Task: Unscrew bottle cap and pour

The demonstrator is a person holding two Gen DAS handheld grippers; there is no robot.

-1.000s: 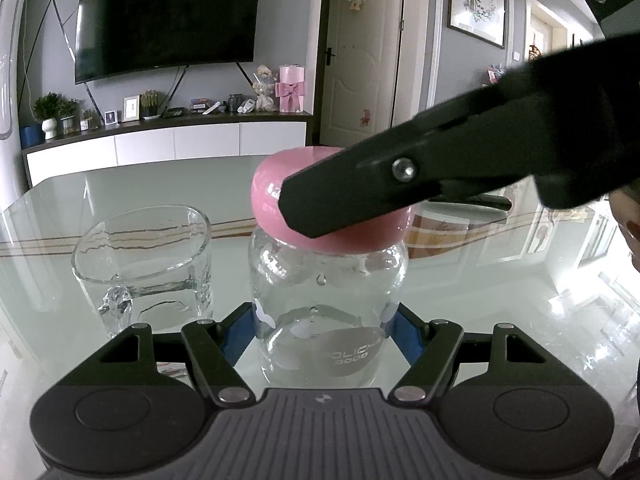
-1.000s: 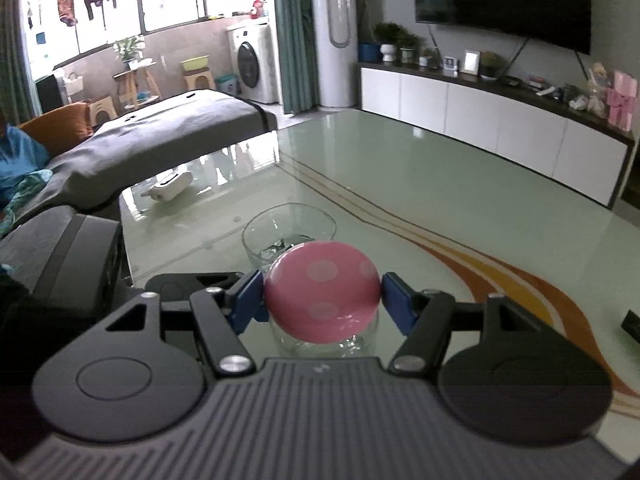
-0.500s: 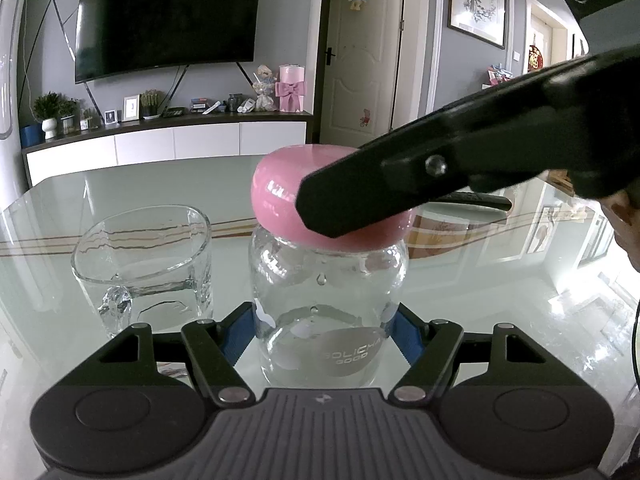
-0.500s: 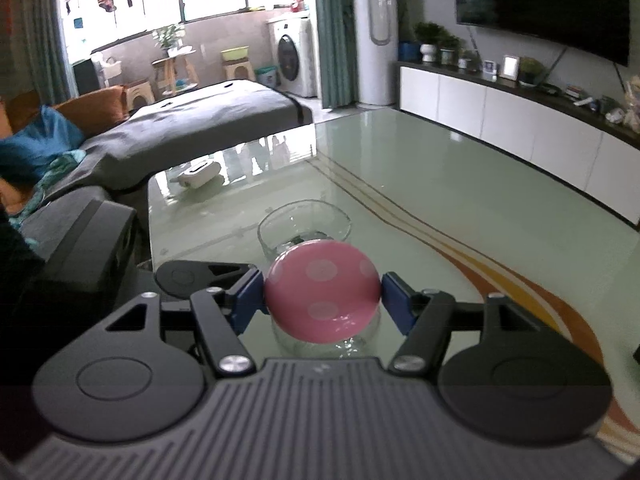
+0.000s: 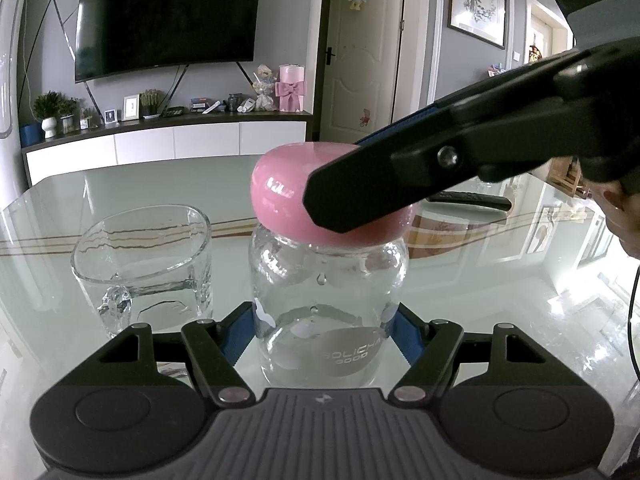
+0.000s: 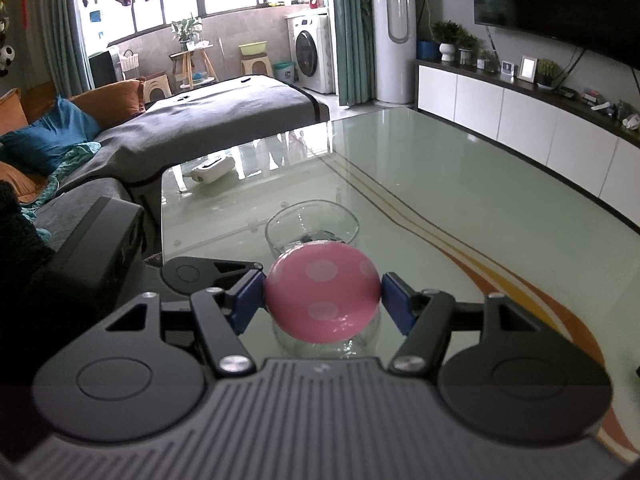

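Observation:
A clear glass bottle (image 5: 326, 312) stands upright on the glass table, with a round pink cap (image 5: 280, 192) on top. My left gripper (image 5: 325, 330) is shut on the bottle's lower body, blue pads on both sides. My right gripper (image 6: 322, 299) is shut on the pink cap (image 6: 322, 298), which has pale dots; it comes in from the right in the left wrist view (image 5: 420, 176). An empty clear glass (image 5: 142, 264) stands just left of the bottle, also seen beyond the cap in the right wrist view (image 6: 312, 230).
The glass table (image 6: 420, 184) has striped curved bands and reflections. A dark remote (image 5: 468, 199) lies behind the bottle on the right. A white cabinet (image 5: 168, 146) and a TV stand beyond the far edge. A sofa (image 6: 120, 136) is off the table's end.
My right gripper has turned around the cap: its finger has swung and risen in the left wrist view, and the room has shifted in the right wrist view. Bottle and left gripper stay put.

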